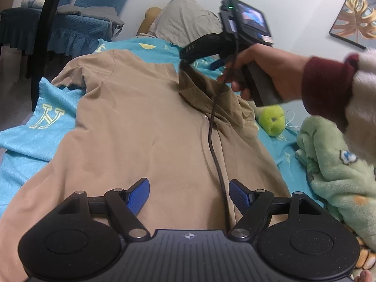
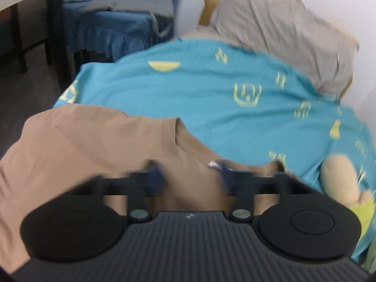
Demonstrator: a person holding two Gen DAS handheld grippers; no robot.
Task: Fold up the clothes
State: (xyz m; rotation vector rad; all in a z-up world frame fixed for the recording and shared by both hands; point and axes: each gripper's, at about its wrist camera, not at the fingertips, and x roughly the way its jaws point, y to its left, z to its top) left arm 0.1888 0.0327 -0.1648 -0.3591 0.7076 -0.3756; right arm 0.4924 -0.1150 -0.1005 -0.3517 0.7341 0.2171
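Note:
A tan T-shirt [image 1: 141, 122] lies spread on the teal bedsheet [image 1: 30, 127]. My left gripper [image 1: 189, 195] hovers low over the shirt's body, jaws wide open and empty. My right gripper [image 1: 185, 63] is at the shirt's collar, where the cloth is bunched up under its tip. In the right wrist view the right gripper [image 2: 191, 176] is blurred, its blue fingers [image 2: 156, 178] apart over the tan shirt [image 2: 82, 141] near the neckline. A black cable [image 1: 215, 155] trails across the shirt.
A grey pillow [image 2: 277, 28] lies at the bed's head by the wall. A green plush toy [image 1: 272, 119] and a green fleece blanket [image 1: 333, 169] sit at the right. A blue-covered chair [image 2: 122, 23] stands left of the bed.

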